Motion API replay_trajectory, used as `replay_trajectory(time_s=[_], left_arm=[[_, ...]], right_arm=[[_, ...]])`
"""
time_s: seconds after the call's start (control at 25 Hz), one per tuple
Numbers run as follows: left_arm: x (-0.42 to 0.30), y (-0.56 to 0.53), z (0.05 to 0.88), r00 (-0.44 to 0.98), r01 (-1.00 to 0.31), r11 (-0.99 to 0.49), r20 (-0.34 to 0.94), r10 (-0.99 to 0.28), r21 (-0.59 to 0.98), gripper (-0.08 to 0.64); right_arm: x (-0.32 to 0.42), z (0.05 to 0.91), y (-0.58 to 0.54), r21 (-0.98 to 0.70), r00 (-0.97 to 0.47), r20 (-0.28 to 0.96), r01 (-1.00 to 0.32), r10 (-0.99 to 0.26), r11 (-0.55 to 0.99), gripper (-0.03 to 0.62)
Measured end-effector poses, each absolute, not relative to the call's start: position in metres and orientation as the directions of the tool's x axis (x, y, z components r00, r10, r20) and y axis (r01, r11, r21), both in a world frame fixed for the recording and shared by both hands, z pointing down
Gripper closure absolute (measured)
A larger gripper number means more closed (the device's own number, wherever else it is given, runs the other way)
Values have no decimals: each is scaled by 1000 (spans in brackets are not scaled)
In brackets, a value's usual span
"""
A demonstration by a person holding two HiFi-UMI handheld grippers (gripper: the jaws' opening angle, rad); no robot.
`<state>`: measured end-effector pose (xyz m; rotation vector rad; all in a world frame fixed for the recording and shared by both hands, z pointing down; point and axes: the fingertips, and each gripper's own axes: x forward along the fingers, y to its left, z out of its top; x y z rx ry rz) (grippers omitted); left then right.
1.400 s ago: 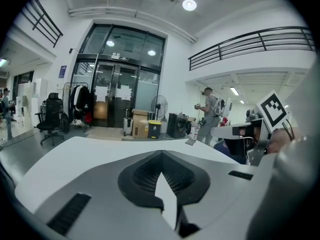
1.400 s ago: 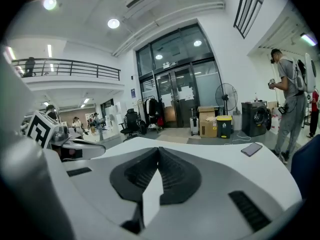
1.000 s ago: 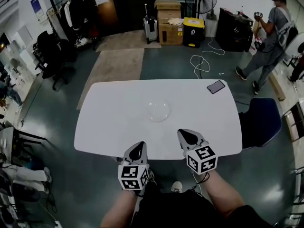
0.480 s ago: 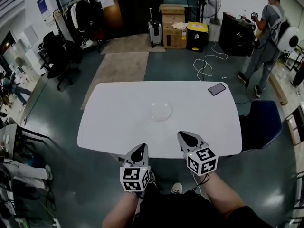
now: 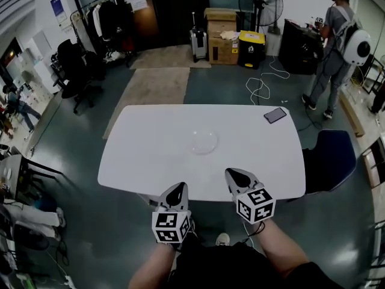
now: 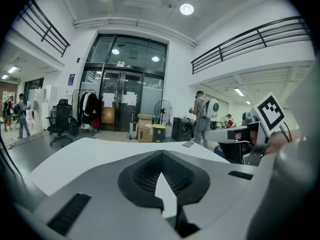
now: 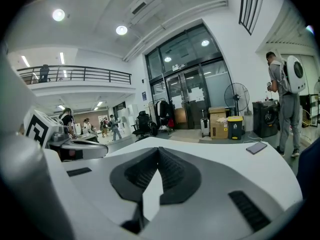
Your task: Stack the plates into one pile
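My left claw and right claw are both closed tight, with nothing between the jaws. They sit side by side but apart, with their tips over the near edge of the white table. A clear plate lies near the table's middle, ahead of both claws and touched by neither. I cannot tell whether it is one plate or several. A phone lies near the far right corner.

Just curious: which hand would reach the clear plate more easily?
Probably right: the right gripper reaches further over the table, nearer the clear plate, than the left gripper. Both are shut, empty.
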<state>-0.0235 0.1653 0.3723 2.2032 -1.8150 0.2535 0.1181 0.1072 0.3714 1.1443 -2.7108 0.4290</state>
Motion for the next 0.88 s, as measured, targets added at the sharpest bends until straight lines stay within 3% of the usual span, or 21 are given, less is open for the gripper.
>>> replay_trajectory(time_s=[0.88], left_arm=[[-23, 151, 372, 198, -980, -175, 324, -925, 97, 543]], right_arm=[[118, 374, 95, -211, -698, 276, -715, -661, 667, 575]])
